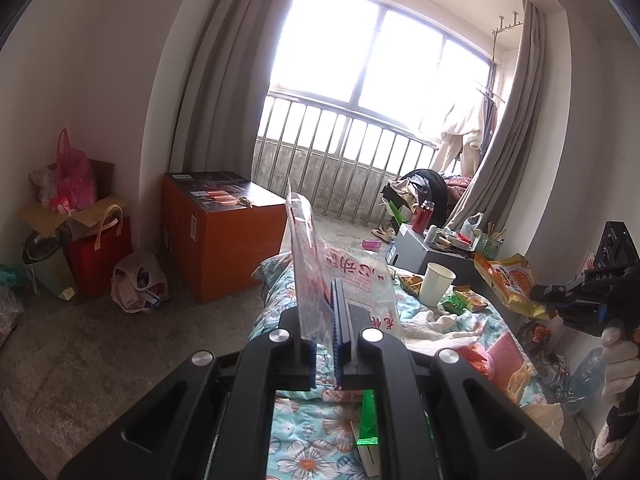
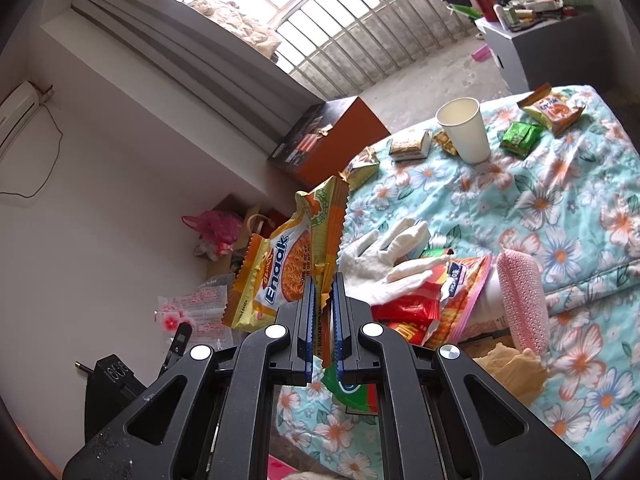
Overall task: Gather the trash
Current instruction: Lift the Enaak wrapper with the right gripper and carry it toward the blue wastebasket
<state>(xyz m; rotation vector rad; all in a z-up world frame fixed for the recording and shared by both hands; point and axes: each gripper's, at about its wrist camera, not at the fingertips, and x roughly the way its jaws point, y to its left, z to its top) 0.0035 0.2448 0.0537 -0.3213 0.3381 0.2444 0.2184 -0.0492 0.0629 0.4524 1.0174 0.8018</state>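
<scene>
- Where the grey floor meets the wall, a red paper bag (image 1: 100,254) with looped handles stands beside a boxy orange carton (image 1: 224,236).
- The left gripper (image 1: 330,320) has its ribbed blue fingers pinched on a clear, crinkly plastic bag (image 1: 320,248) printed in red, which stands upright above them.
- A white paper cup (image 2: 466,130) stands on the floral quilt (image 2: 560,208) among small wrappers.
- The right gripper (image 2: 323,296) has its fingers clamped on a glossy yellow noodle packet (image 2: 288,264), lifted beside a white-gloved hand (image 2: 384,256).
</scene>
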